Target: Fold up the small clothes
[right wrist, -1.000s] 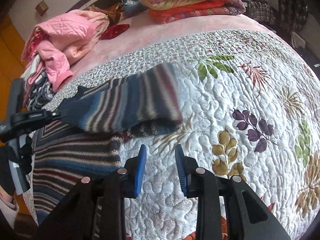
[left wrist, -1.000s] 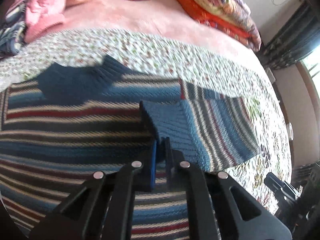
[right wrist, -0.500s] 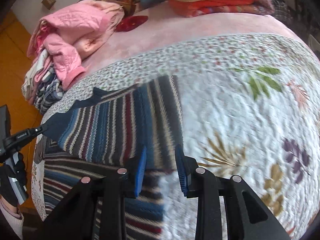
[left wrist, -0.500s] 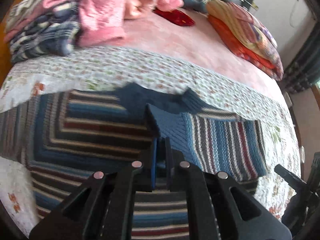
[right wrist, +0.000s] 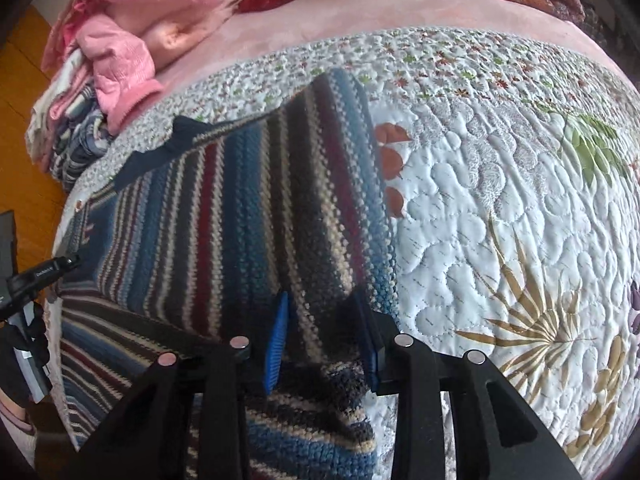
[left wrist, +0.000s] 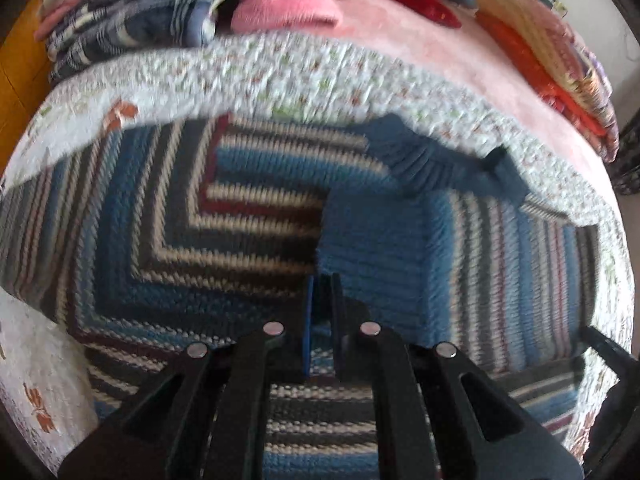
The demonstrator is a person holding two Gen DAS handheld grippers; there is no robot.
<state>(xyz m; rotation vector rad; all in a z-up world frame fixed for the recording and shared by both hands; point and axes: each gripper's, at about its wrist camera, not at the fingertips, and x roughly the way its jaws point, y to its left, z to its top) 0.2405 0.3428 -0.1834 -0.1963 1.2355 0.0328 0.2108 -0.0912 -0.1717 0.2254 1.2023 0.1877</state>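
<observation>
- Pink quilted jacket [right wrist: 120, 28] heaped on the bed's far left, puffy.
- Left gripper [left wrist: 322, 300] clenched on the blue ribbed cuff of the striped knit sweater [left wrist: 200, 216], which lies flat on the stitched floral quilt [right wrist: 500, 184].
- Right gripper [right wrist: 320, 332] spread wide, straddling the folded sleeve's edge.
- Small print on the far gripper is unreadable.

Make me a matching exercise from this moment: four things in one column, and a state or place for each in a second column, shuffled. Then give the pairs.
Things
1. left gripper
2. right gripper
3. pink jacket
4. folded quilts

States or places
A. open above the sweater's folded sleeve
B. stacked at the bed's far right
C. shut on the striped sweater
D. heaped on the clothes pile at far left

Pairs: 1-C, 2-A, 3-D, 4-B
</observation>
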